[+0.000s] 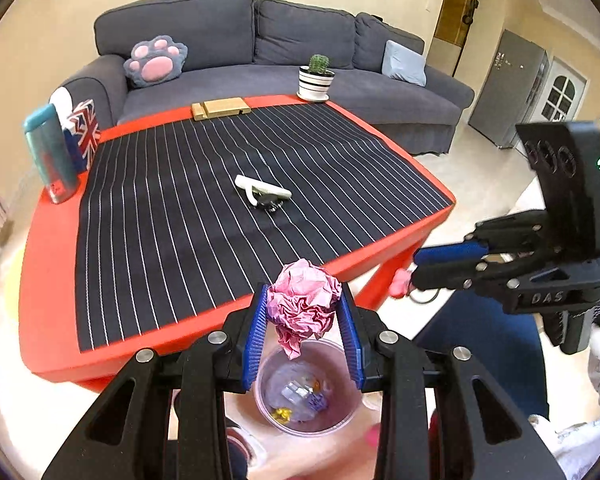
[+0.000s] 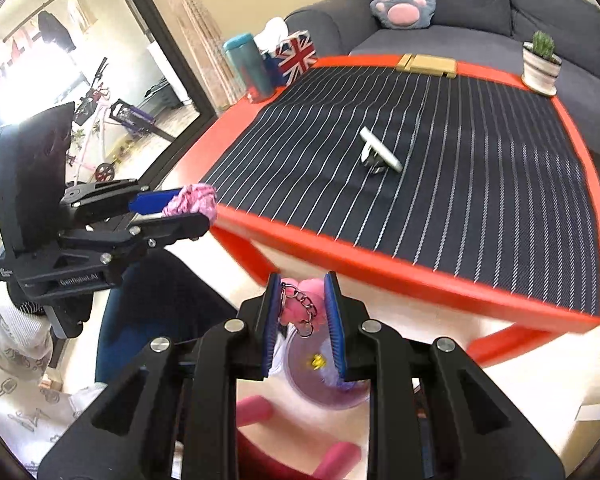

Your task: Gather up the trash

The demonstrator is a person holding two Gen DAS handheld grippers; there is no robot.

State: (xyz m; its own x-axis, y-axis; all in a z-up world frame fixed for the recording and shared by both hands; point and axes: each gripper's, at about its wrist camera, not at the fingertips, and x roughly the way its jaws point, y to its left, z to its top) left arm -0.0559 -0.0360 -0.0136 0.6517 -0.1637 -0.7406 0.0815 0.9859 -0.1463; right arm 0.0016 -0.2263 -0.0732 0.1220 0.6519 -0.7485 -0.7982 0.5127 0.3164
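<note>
Crumpled pink paper (image 1: 303,304) sits clenched in the left gripper (image 1: 304,316) above the clear trash bin (image 1: 268,396), while the right gripper (image 2: 302,312) grasps a pink keychain toy (image 2: 300,304) beside the red table (image 1: 48,300).

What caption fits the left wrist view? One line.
Left gripper holds crumpled pink paper above the trash bin beside the red table.

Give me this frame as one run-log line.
left gripper: shut on pink paper ball, above trash bin | right gripper: shut on pink keychain toy, above bin
</note>
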